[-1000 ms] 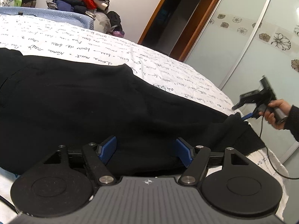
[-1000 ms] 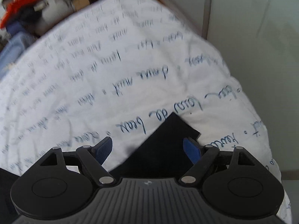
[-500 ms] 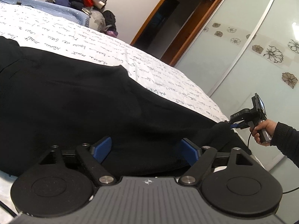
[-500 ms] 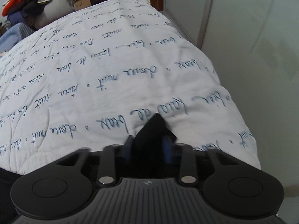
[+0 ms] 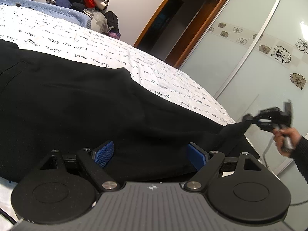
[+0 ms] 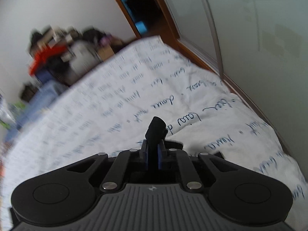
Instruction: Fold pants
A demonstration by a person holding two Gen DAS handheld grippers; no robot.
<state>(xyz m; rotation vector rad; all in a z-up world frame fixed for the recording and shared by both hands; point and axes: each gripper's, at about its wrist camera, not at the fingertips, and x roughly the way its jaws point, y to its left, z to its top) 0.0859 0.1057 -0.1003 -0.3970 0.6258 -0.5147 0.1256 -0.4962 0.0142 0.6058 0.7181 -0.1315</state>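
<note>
The black fabric pants lie spread on the white script-printed bedspread. The right gripper pinches the leg hem, lifted off the bedspread. The left gripper hovers wide apart over the pants, holding nothing. The fold is seemingly starting; next, carry the hem toward the waist.

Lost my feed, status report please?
Right gripper shut on pants hem. Left gripper open over pants, not gripping. Nothing in the way.
</note>
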